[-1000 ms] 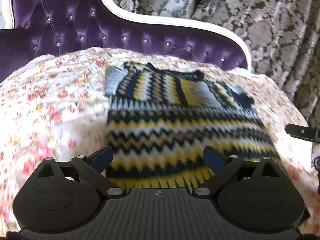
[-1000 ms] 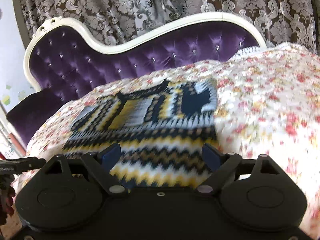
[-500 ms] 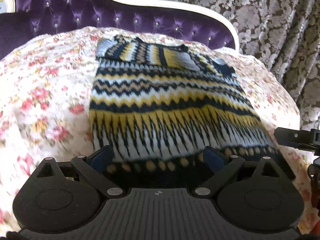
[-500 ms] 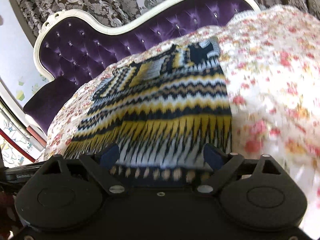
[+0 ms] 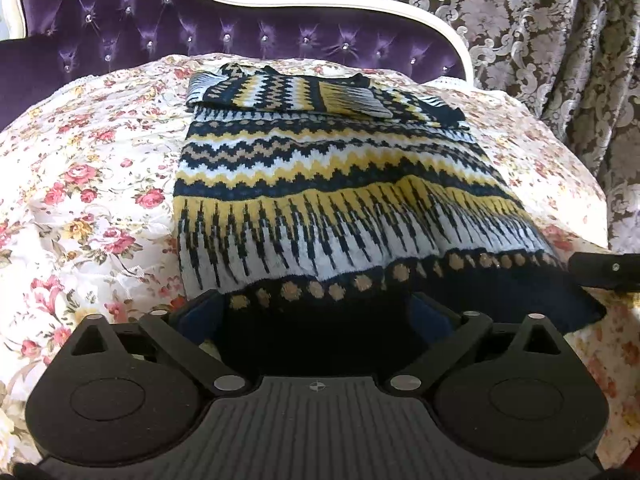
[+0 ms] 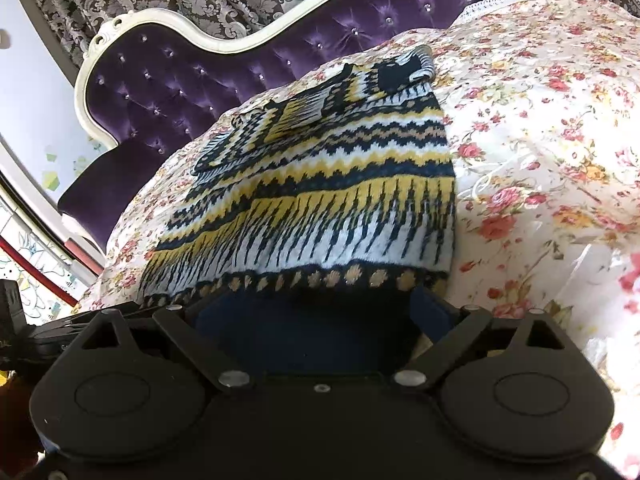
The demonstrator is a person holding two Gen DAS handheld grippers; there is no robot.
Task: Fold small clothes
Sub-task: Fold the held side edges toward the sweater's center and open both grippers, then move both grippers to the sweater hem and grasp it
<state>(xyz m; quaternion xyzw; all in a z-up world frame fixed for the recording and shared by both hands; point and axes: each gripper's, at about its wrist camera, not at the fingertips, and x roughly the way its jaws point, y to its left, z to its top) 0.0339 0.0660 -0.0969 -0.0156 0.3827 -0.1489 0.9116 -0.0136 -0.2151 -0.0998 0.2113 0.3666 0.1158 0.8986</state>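
A knitted sweater (image 5: pixel 320 184) in navy, yellow and white zigzag bands lies flat on a floral bedspread (image 5: pixel 88 184), its sleeves folded across the chest at the far end. My left gripper (image 5: pixel 316 314) stands open at the sweater's near dark hem, left of the middle, with the hem between its wide jaws. In the right wrist view the same sweater (image 6: pixel 328 200) runs away from my right gripper (image 6: pixel 316 314), which is open over the hem's right corner, and no pad presses the knit. Each gripper shows at the edge of the other's view.
A purple tufted headboard (image 5: pixel 160 28) with a white frame stands behind the bed. Patterned grey curtains (image 5: pixel 540 40) hang behind and to the right. The bedspread (image 6: pixel 540 140) spreads wide on both sides of the sweater. A tiled wall (image 6: pixel 24 264) shows at far left.
Both grippers have come back along the sweater and sunk: a second ago their fingers stood over the middle bands, now they straddle the near hem. Both stay open.
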